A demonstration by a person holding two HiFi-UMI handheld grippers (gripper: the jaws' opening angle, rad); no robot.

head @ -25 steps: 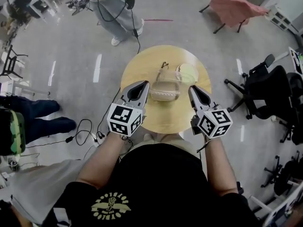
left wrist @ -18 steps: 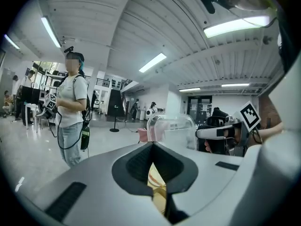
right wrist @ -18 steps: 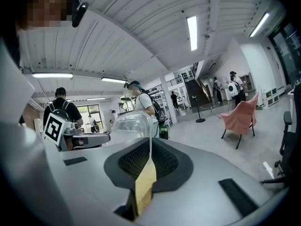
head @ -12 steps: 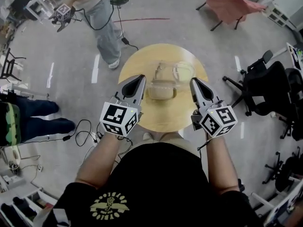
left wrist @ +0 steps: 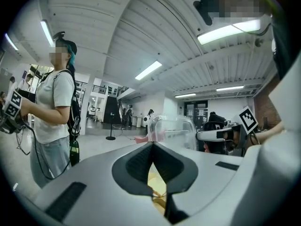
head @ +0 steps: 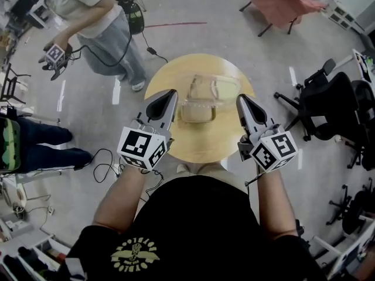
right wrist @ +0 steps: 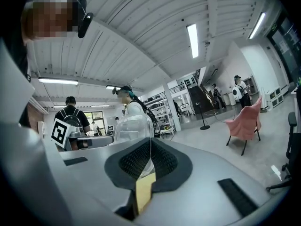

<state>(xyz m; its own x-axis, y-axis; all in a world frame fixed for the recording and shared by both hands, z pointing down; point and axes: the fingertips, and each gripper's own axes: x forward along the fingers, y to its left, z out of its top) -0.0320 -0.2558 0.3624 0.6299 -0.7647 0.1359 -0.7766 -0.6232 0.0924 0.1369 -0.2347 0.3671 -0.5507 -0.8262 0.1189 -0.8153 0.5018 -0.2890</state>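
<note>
A round wooden table (head: 202, 142) stands in front of me, and a clear plastic container (head: 199, 103) with a beige base sits at its middle. My left gripper (head: 170, 93) hovers just left of the container, and my right gripper (head: 239, 98) hovers just right of it. Neither touches it. Both point away from me with jaws shut and nothing between them. In the left gripper view the container (left wrist: 171, 130) shows past the closed tips of the left gripper (left wrist: 153, 145), with the right gripper (left wrist: 221, 133) beyond. In the right gripper view the container (right wrist: 134, 126) rises behind the closed right gripper (right wrist: 150, 141).
A person (head: 94, 10) stands on the floor beyond the table at the left, holding another gripper (head: 54, 56). A pink chair (head: 281, 2) is at the back right, black office chairs (head: 334, 110) at the right. Cables (head: 105, 164) lie on the floor at the left.
Both grippers stay shut beside the container, with the left one drawn slightly outward. The standing person has shifted left and lowered the other gripper.
</note>
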